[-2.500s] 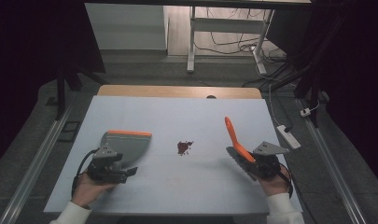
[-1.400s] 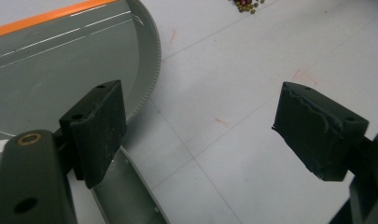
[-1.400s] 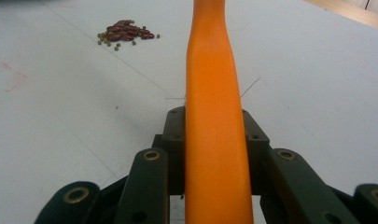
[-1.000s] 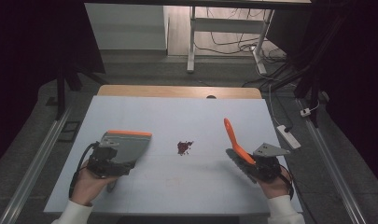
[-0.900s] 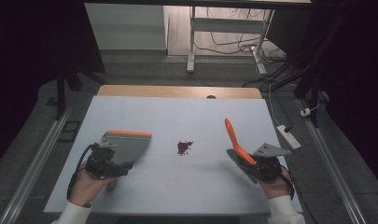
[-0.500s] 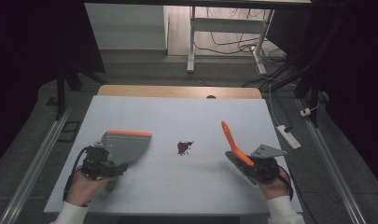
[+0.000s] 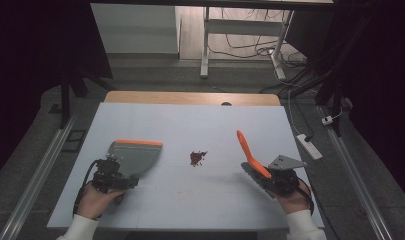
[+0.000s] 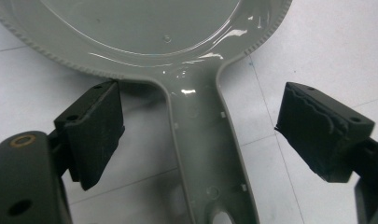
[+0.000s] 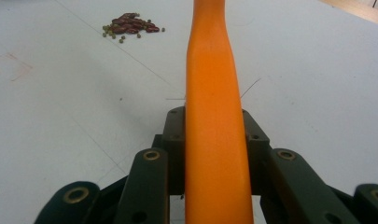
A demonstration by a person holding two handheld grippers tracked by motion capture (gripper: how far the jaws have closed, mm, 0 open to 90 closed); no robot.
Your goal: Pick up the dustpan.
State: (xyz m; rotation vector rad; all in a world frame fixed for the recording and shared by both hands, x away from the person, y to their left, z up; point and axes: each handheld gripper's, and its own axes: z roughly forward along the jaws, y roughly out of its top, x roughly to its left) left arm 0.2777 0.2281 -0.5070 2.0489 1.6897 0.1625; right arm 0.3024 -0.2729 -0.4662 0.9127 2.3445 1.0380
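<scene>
Pickup step: left gripper [image 8: 198,135] jaws spread wide, straddling the handle of one grey plastic dustpan with orange lip [image 7: 135,156], which lies flat on the white table [image 7: 155,210]; next, close squarely on it. Right gripper [image 7: 270,176] clamps one orange brush handle [image 9: 214,121]. One small heap of dark red beans [image 7: 197,158] (mid-table, between the tools)
</scene>
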